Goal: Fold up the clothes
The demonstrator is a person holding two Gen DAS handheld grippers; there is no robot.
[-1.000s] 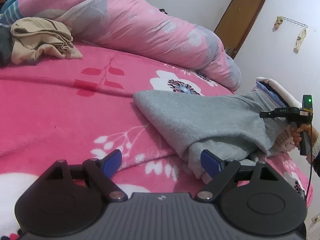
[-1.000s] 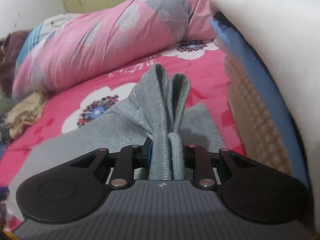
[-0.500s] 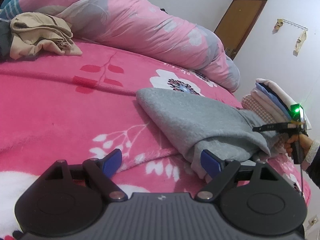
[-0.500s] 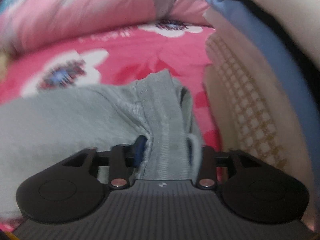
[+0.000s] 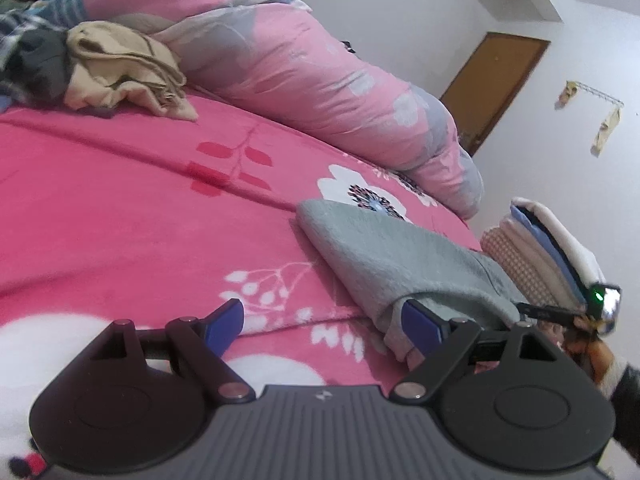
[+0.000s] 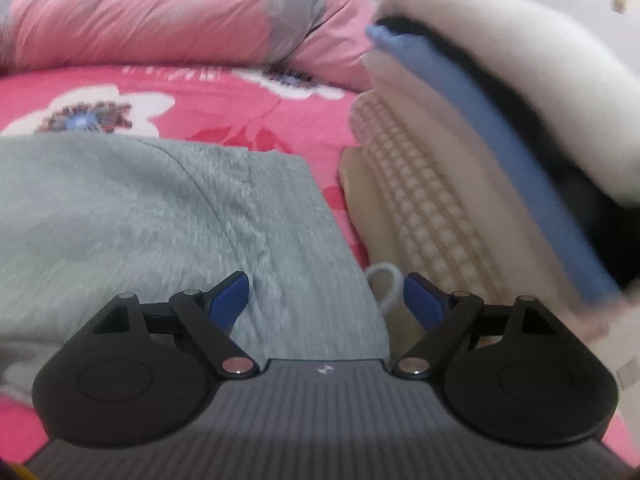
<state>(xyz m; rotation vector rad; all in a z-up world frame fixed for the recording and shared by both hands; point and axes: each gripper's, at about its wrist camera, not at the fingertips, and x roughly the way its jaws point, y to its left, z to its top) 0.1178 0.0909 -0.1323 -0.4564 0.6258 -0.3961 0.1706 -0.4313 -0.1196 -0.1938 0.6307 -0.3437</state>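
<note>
Grey garment (image 6: 168,216) lies folded flat on the bed (image 5: 120,208), just left of the stack of folded clothes (image 6: 460,160), near edge almost touching it.

Right gripper (image 6: 326,298): jaws have just been opening and now stand spread. The grey hem lies under and between them but the pads don't press it, so released. A white cord loop (image 6: 384,280) pokes out at the hem beside the right pad.

Left gripper (image 5: 322,320): jaws spread, nothing pinched. Its right fingertip (image 5: 420,320) sits at the garment's near corner, the rest of the cloth off to its right.

The garment's long axis runs away from the left gripper toward the far side of the bed. Right gripper is directly over it, so the nearer one. My guess: next grab is at the near hem, then lift onto the stack.
</note>
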